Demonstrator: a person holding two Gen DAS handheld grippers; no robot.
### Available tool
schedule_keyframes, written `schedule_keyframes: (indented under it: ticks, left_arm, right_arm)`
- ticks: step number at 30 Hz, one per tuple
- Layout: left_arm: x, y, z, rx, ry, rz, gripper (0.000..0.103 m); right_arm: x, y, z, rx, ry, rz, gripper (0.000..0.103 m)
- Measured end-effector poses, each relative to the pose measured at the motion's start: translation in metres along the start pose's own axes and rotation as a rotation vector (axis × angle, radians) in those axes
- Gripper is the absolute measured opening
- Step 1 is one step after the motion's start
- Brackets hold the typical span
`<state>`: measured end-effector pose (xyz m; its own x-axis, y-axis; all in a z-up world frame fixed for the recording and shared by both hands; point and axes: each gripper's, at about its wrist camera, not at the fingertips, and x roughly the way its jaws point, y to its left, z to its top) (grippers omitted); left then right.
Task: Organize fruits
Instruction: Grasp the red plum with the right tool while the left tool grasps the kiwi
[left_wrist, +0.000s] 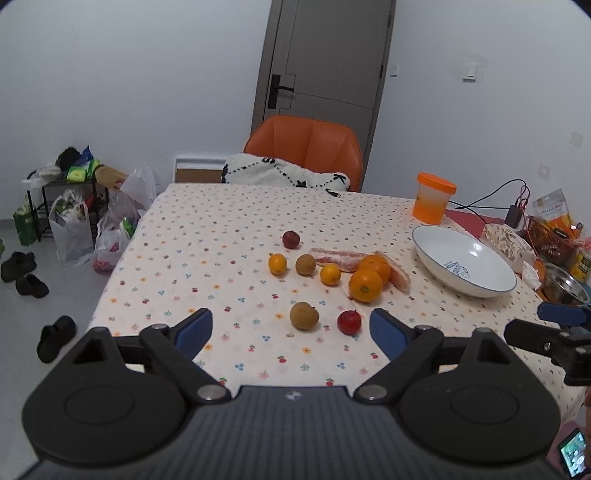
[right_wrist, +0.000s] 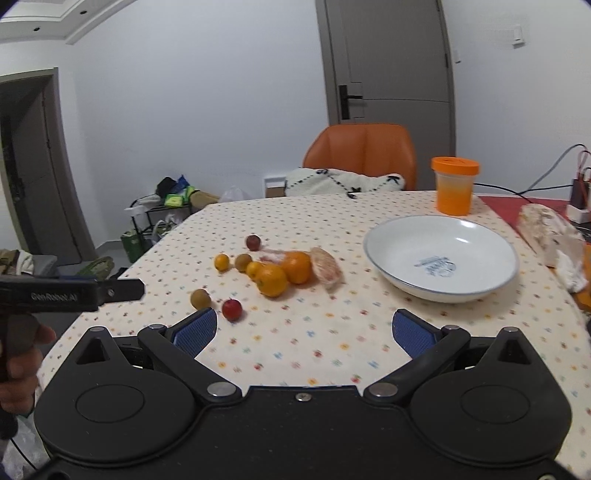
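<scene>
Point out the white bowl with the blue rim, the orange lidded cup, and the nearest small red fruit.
white bowl with the blue rim (right_wrist: 384, 266): right wrist view, near rim.
orange lidded cup (right_wrist: 454, 195): right wrist view, body.
small red fruit (left_wrist: 349, 322): left wrist view, centre.

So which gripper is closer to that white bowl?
Right. The right gripper sits just short of the white bowl; the left gripper faces the fruit, bowl off to its right.

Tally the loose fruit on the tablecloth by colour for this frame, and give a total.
Orange, large: 2
Yellow-orange, small: 2
Brown: 2
Red or dark red: 2
Pink peeled segments: 2
Total: 10
</scene>
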<state>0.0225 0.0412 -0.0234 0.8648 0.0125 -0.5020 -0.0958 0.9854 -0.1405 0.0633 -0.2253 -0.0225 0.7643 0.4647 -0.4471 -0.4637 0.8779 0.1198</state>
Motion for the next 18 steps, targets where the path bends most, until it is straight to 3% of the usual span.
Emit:
schedule_keyframes:
  ticks: [11, 18]
  left_arm:
    - [0.030, 0.015, 0.001, -0.054, 0.038, -0.021, 0.070]
    - [0.048, 0.015, 0.002, -0.067, 0.059, -0.044, 0.063]
  right_arm:
    - [0.035, 0.009, 0.005, 0.026, 0.035, 0.047, 0.077]
    - [0.058, 0.013, 0.006, 0.055, 0.058, 0.070, 0.072]
